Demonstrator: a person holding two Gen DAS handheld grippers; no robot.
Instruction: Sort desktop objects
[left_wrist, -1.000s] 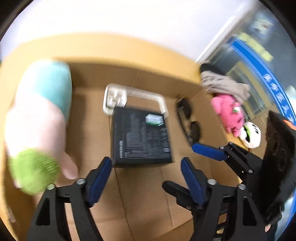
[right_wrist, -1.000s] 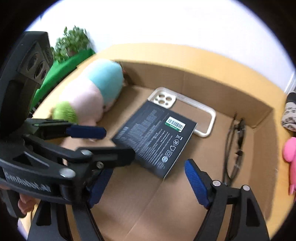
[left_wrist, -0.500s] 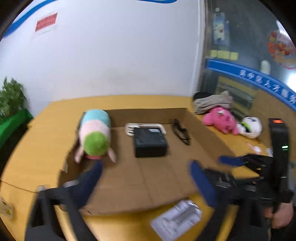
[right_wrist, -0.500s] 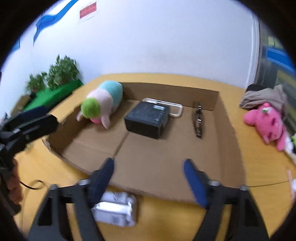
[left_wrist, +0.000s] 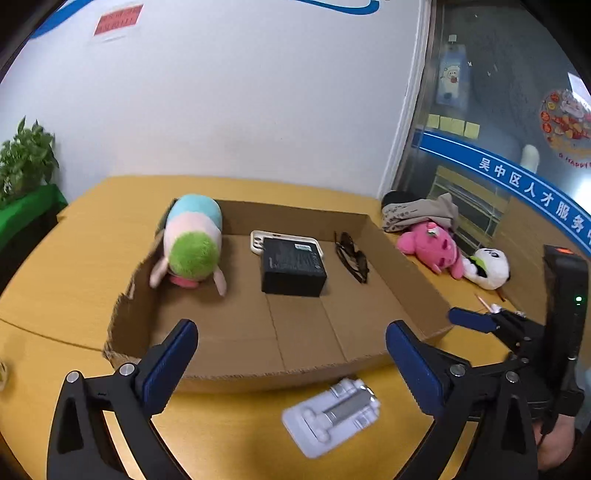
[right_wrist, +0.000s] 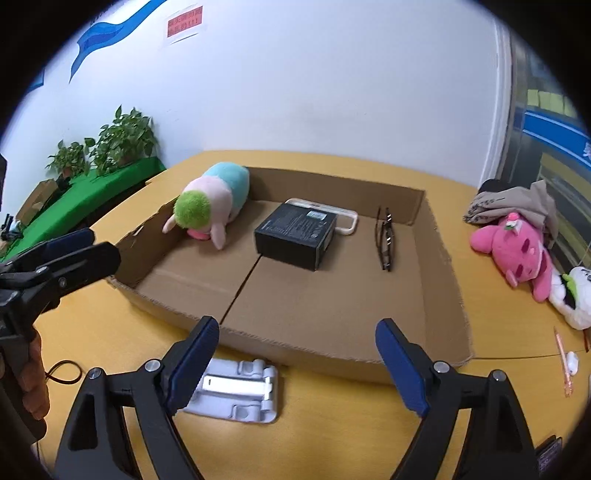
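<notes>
A shallow cardboard tray (left_wrist: 406, 266) on the yellow table holds a plush with a green head (left_wrist: 192, 240), a black box (left_wrist: 293, 266) lying partly on a white phone case (left_wrist: 258, 240), and folded glasses (left_wrist: 354, 258). My left gripper (left_wrist: 291, 332) hovers over the tray's near edge, its jaws opening with nothing between them. My right gripper (right_wrist: 297, 326) hangs beside it at the same edge, jaws also opening and empty. A white folding stand (right_wrist: 236, 395) lies on the table just in front of the tray, below both grippers.
A pink plush (right_wrist: 517, 247), a white panda plush (right_wrist: 572, 295) and a bundled cloth (right_wrist: 517, 203) lie right of the tray. A pen (right_wrist: 563, 362) is at the right edge, a black loop (right_wrist: 62, 373) at the left. Potted plants (right_wrist: 118, 140) stand behind.
Both grippers have drawn back from deep inside the tray, close over the black box, to its near edge. The white stand and the whole tray have come into view.
</notes>
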